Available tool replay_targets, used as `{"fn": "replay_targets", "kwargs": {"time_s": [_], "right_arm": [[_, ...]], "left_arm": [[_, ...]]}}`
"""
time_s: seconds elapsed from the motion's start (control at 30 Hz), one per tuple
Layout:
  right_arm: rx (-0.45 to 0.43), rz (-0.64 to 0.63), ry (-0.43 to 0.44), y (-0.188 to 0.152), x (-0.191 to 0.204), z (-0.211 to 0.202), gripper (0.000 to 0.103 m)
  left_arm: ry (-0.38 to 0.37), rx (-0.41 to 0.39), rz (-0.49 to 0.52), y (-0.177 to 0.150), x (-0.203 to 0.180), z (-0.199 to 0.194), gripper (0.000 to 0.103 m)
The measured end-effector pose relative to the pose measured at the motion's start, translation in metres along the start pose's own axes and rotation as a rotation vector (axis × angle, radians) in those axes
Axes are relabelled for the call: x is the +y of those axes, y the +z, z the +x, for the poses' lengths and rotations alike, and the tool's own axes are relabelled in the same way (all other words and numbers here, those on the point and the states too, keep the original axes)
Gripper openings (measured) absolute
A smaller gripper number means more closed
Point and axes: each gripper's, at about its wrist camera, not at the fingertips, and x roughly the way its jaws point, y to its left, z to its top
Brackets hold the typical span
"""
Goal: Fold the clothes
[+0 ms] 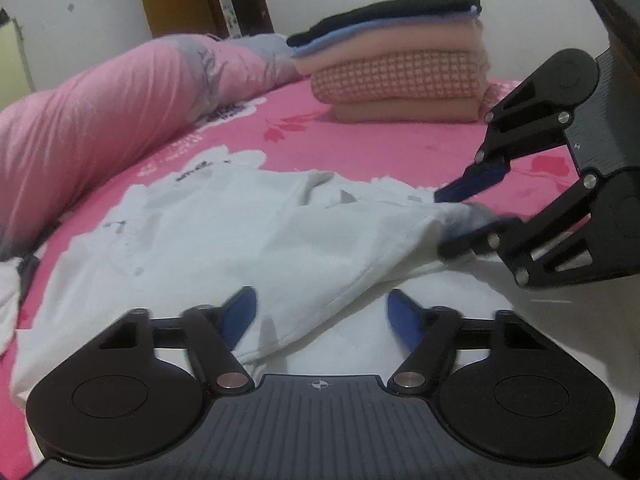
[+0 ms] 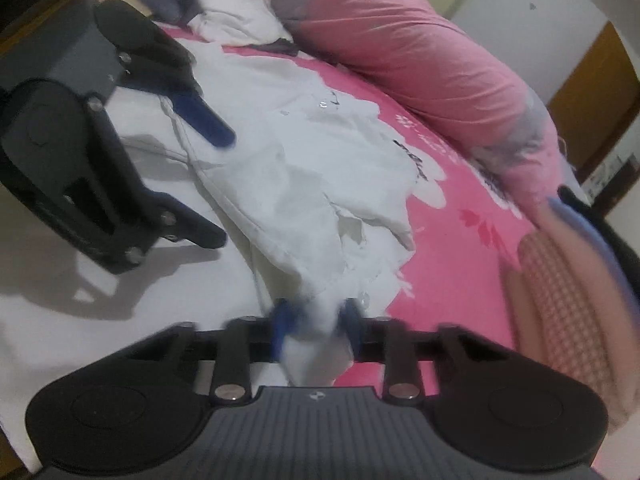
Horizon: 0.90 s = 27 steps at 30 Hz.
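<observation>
The right gripper (image 2: pixel 316 328) is pinched shut on a bunched corner of the white garment (image 2: pixel 304 168), the cloth squeezed between its blue fingers (image 2: pixel 282 330). The left gripper (image 1: pixel 320 312) stands about half open, a raised fold of the garment lying between its pads without being pressed. The garment sprawls crumpled across the pink bed sheet (image 1: pixel 360 140), its long axis running from the grippers toward the pink duvet (image 1: pixel 100 120). Beyond, a stack of folded clothes (image 1: pixel 400 60) sits near the bed's far edge.

Home bedroom: pink-sheeted bed (image 1: pixel 360 140) (rolled quilt (image 1: pixel 100 120), folded clothes (image 1: pixel 396 64)).
</observation>
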Motion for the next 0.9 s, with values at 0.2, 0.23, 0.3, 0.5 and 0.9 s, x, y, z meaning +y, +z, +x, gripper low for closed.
{"fn": "replay_targets", "kwargs": {"time_s": [0.2, 0.23, 0.3, 0.5, 0.9], "right_arm": [[-0.118, -0.063, -0.2, 0.022, -0.022, -0.019, 0.003], [-0.153, -0.074, -0.242, 0.024, -0.024, -0.027, 0.003], [-0.186, -0.105, -0.283, 0.021, -0.02, -0.039, 0.003], [0.001, -0.222, -0.125, -0.017, 0.017, -0.032, 0.004], [0.015, -0.046, 0.181, -0.004, 0.002, -0.085, 0.031]], "left_arm": [[-0.038, -0.055, -0.13, 0.01, 0.017, -0.009, 0.003], [-0.049, -0.09, -0.156, 0.012, 0.021, -0.017, 0.002], [-0.07, -0.141, -0.159, 0.015, 0.021, -0.033, 0.002], [-0.112, -0.036, -0.063, -0.007, 0.004, -0.029, 0.002], [-0.164, -0.008, -0.199, -0.031, 0.033, -0.056, 0.03]]}}
